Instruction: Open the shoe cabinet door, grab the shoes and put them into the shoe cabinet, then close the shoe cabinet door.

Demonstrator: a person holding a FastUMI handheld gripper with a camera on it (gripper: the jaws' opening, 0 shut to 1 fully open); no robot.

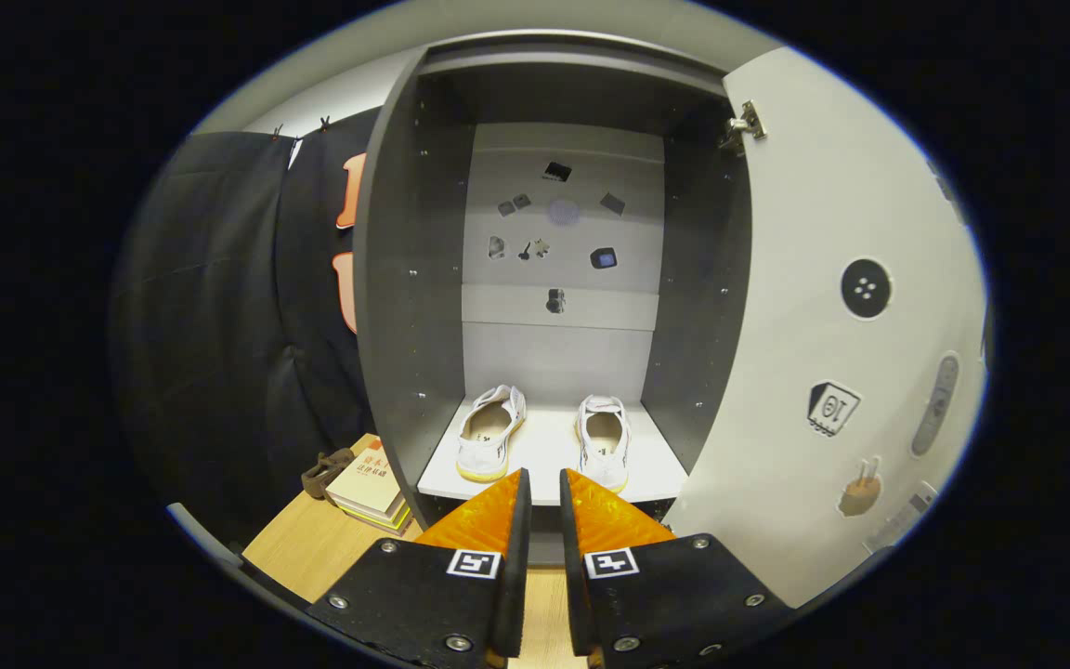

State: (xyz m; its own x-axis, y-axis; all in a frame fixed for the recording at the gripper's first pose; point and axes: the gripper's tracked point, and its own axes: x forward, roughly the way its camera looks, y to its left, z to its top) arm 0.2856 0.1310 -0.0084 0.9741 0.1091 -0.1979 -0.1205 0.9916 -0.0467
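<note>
The grey shoe cabinet [405, 307] stands open ahead of me. Its pale door [804, 307] is swung out to the right of the opening. Two white shoes rest side by side on the white bottom shelf [549, 451], heels toward me: the left shoe [490, 431] angled slightly, the right shoe [604, 440] straight. My gripper [544, 483] hovers just in front of the shelf's edge, between the two shoes. Its fingers stand nearly together with a narrow empty gap, holding nothing.
A stack of books [370, 485] and a small dark object [324, 471] lie on the wooden floor [303, 548] left of the cabinet. Black cloth [219, 325] hangs further left. Small stickers dot the cabinet's back wall [558, 232] and the door's inner face.
</note>
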